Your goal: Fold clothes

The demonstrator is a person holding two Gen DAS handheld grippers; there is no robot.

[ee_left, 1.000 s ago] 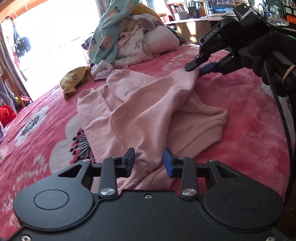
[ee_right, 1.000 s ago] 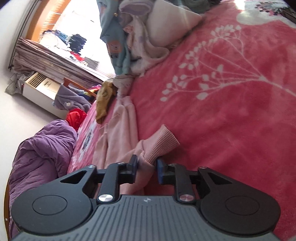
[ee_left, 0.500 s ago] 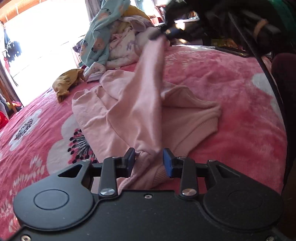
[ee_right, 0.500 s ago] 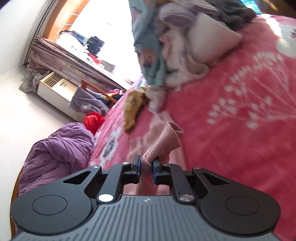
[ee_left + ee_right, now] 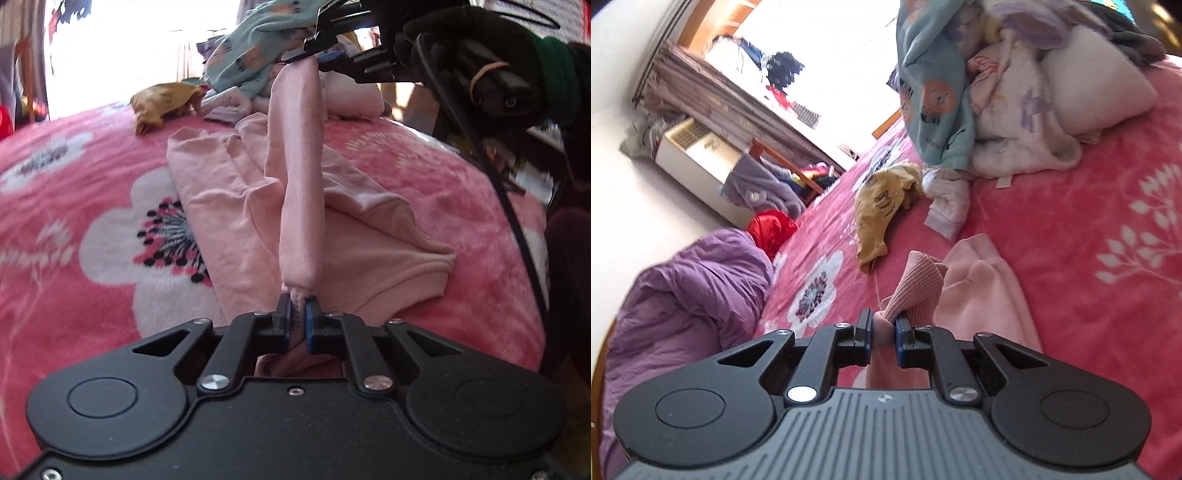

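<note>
the left hand-held gripper (image 5: 297, 300), whose jaws stood apart around the cloth half a second ago, is now clamped tight on one end of the pink sleeve (image 5: 300, 177). the right hand-held gripper (image 5: 882, 323) is still pinched on the ribbed cuff (image 5: 918, 284) at the other end and has lifted higher, so the sleeve now runs as a raised, taut tube between the two, where a second ago it lay slack on the bed. the rest of the pink sweater (image 5: 236, 206) lies spread on the pink floral blanket (image 5: 85, 206) of the bed, its ribbed hem near the left gripper. beyond it sit a yellow garment (image 5: 882, 206) and a heap of clothes (image 5: 1008, 110), with a purple duvet (image 5: 683, 295) bunched off the bed's edge. no container is visible.
</note>
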